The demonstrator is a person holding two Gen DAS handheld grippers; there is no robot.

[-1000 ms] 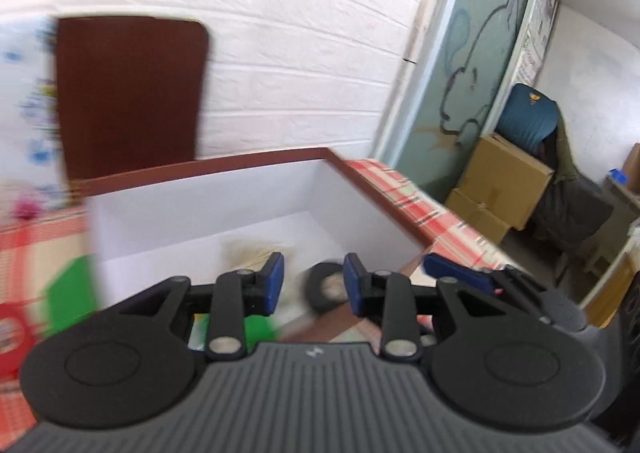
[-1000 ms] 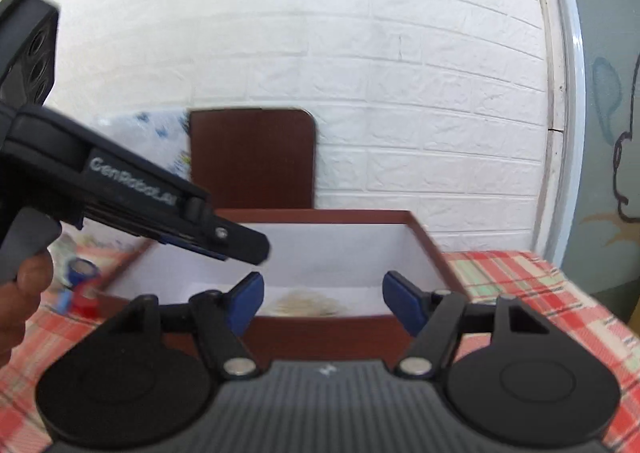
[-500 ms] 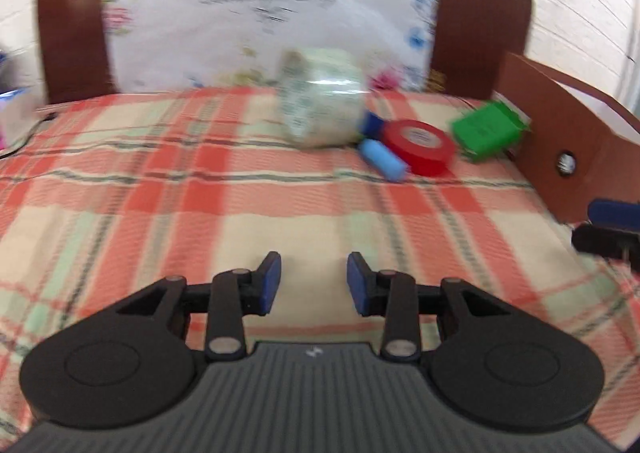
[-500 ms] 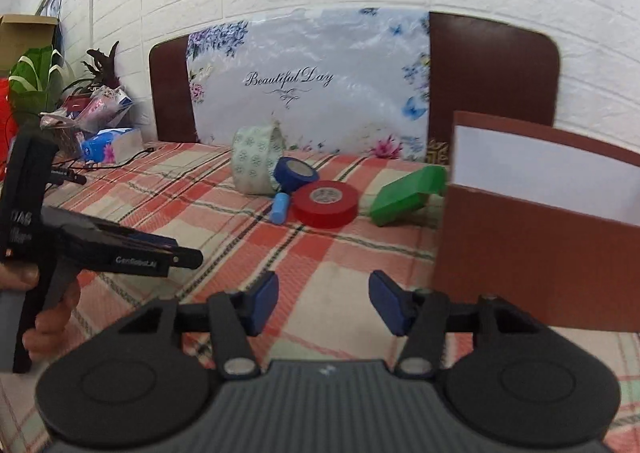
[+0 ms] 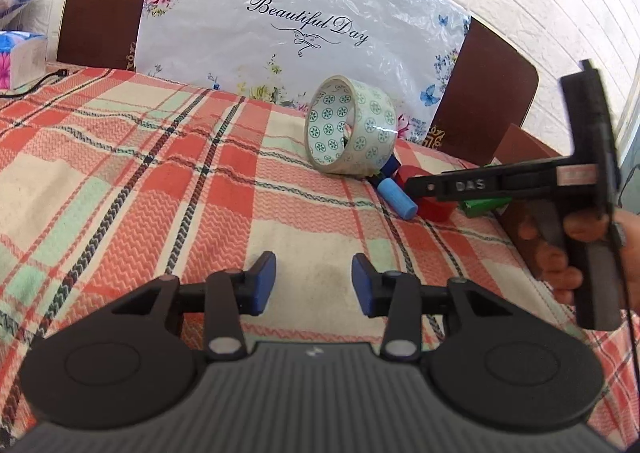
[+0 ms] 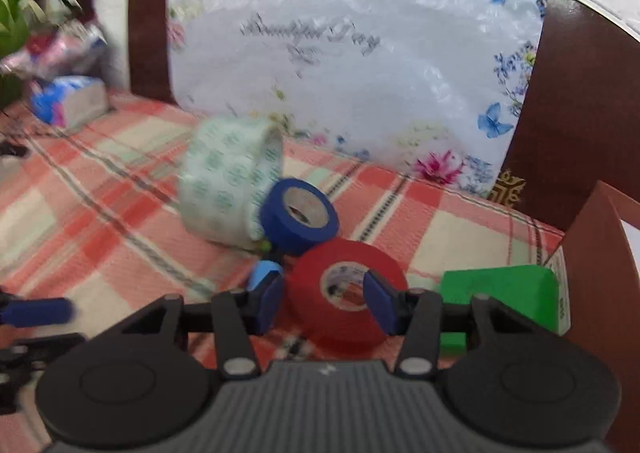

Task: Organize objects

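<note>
- The right gripper (image 6: 323, 301), blue-padded jaws apart and holding nothing, hangs just over the red roll of electrical tape (image 6: 346, 295); its pads sit either side of the roll's core, and contact cannot be told through the blur.
- The left gripper (image 5: 314, 282), jaws likewise spread and empty, hovers over bare plaid tablecloth (image 5: 160, 189), well apart from the clutter.
- The things to be sorted sit bunched toward the table's far right corner: a wide clear packing-tape roll with green dots (image 5: 352, 127) standing on edge, a blue roll of tape (image 6: 300, 217) leaning against it, a light-blue cylinder (image 5: 398, 202) just in front, the red roll touching the blue one, and a green plastic block (image 6: 504, 299) next to the brown cardboard box (image 6: 600, 285).
- The box stands at the right edge of the table; its inside is not visible, so what already lies in it cannot be told.
- Judging from this, at least five items are left to move, and the red roll looks the next pick.
- The crowding may nudge the blue roll when the jaws close.
</note>
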